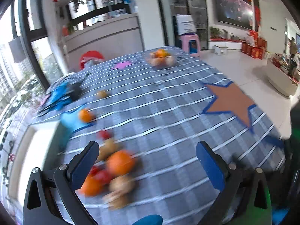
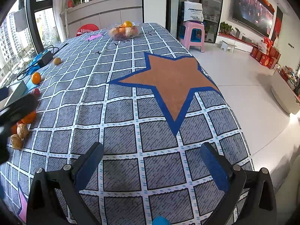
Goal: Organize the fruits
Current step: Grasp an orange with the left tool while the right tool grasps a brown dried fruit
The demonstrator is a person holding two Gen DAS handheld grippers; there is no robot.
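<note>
both sets of fingers are spread wide and carrying nothing. left gripper (image 1: 148,161) hangs over the checked tablecloth (image 1: 168,112), and its view is smeared with blur, so detail is soft. right by its left finger (image 1: 88,161), partly tucked behind it, sits a loose cluster of fruit (image 1: 112,174): oranges, something red, a couple of brownish pieces. further ahead of that finger lies a lone orange (image 1: 85,115), then a small brownish fruit (image 1: 101,93) beyond it.

right gripper (image 2: 151,166) hovers over bare cloth, nothing between its fingers, with the big orange star (image 2: 168,84) straight ahead of the tips. way out past the fingertips, at the far end of the table, stands the clear bowl (image 2: 123,31), already piled with fruit.

so, as a judgement: some fruit is in the bowl, but plenty is scattered well off to the left of both grippers. looks like a fair part of the job remains. the cluster beside the left finger seems the nearest pick, though the blur makes that hard to call.
</note>
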